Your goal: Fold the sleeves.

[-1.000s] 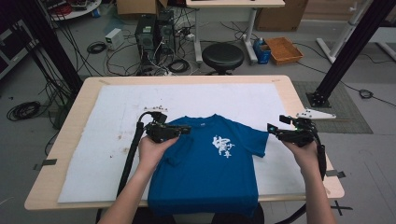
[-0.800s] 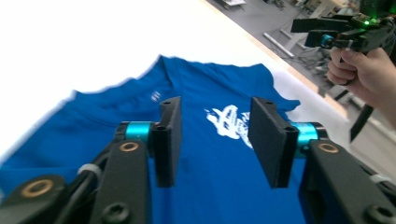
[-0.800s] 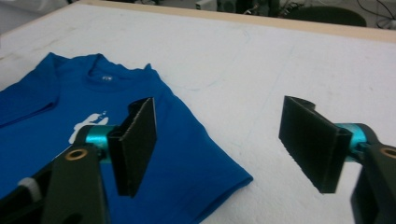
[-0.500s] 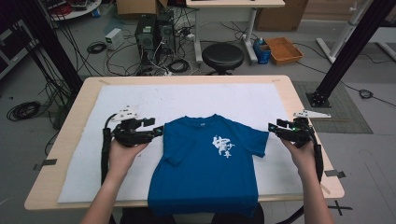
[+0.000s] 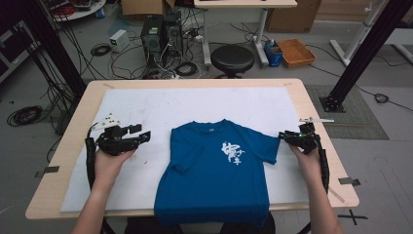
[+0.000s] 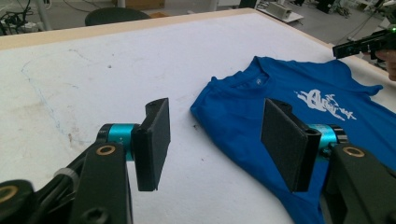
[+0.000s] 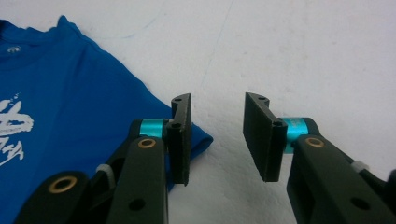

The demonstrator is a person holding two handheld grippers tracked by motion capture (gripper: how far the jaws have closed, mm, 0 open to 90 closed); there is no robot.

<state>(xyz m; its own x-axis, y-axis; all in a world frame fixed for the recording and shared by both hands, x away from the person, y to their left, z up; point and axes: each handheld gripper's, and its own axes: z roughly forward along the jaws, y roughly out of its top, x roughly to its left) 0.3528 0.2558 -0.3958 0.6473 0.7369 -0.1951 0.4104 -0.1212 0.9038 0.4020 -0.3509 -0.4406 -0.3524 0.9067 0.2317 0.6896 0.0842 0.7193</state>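
Note:
A blue T-shirt (image 5: 219, 170) with a white print lies flat on the white mat, its left sleeve (image 5: 184, 157) folded inward. My left gripper (image 5: 141, 133) hovers over bare mat left of the shirt. In the left gripper view its jaws (image 6: 215, 112) stand wide open and empty, with the shirt (image 6: 289, 88) beyond the right jaw. My right gripper (image 5: 282, 135) is at the right sleeve's edge. Its jaws (image 7: 217, 107) have just been closing. The left jaw is over the sleeve corner (image 7: 198, 137); mostly bare mat shows in the gap, and no pad presses cloth.
The white mat (image 5: 146, 107) covers most of the wooden table (image 5: 73, 146). The shirt's hem hangs over the near edge. Beyond the table are a black stool (image 5: 232, 57), computer towers, floor cables and an orange box (image 5: 295, 51). My right gripper (image 6: 359, 44) appears far off in the left gripper view.
My left gripper has left the shirt's left shoulder and moved left onto bare mat. The right gripper has sunk to the right sleeve's edge.

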